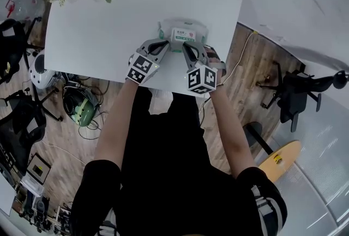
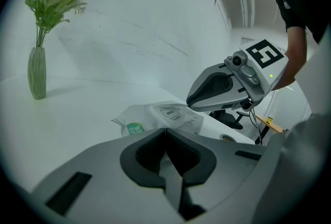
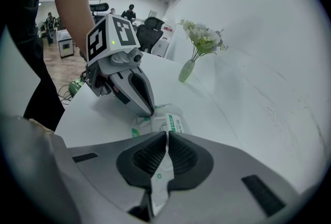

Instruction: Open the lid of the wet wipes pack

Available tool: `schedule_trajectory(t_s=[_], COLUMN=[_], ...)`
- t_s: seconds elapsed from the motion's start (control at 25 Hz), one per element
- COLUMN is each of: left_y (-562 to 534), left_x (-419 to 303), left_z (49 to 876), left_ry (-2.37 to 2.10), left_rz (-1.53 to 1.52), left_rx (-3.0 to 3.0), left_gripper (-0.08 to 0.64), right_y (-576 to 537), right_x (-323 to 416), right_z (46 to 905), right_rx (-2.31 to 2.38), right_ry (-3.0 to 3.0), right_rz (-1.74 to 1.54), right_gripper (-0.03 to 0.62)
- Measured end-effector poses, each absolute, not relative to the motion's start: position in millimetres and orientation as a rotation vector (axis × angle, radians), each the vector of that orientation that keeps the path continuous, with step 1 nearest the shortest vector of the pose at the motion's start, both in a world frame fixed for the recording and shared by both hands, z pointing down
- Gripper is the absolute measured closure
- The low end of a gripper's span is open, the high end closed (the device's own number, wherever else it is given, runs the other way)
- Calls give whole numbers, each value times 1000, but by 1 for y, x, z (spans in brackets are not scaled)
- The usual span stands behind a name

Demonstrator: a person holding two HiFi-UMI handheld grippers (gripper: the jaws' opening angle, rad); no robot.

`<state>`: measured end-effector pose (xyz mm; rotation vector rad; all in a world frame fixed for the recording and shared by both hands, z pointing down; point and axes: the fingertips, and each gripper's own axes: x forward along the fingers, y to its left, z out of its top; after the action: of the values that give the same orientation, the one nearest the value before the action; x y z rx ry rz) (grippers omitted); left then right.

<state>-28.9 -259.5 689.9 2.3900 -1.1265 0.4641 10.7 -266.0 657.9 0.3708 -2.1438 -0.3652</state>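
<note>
Grip stage; lid (image 2: 170,114) was closed.
The right gripper (image 1: 187,44) clamped the wet wipes pack (image 1: 182,32) edge; left gripper (image 1: 164,43) jaws together. Next: lift lid tab.

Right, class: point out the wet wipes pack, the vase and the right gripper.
wet wipes pack (image 1: 184,34), head view, on its top label.
vase (image 2: 37,75), left gripper view, on the middle of its green body.
right gripper (image 3: 167,134), right gripper view, where its jaw tips pinch the pack's edge.

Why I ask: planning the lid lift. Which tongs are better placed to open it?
Probably right. The right tongs pinch film of the wet wipes pack just before its lid; the left tongs, shut, sit at its left end.
</note>
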Motion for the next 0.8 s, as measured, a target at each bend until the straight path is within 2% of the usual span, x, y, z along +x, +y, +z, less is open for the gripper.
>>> schedule_trajectory(t_s=[0.8], left_y=[-260], left_x=[-29], left_z=[689], left_ry=[-1141], left_rz=[469], left_rx=[2389], left_gripper=[535], right_y=[-302], right_x=[4], right_z=[621], right_rx=[462], right_ry=[-2161], right_rz=[-510], right_gripper=[557])
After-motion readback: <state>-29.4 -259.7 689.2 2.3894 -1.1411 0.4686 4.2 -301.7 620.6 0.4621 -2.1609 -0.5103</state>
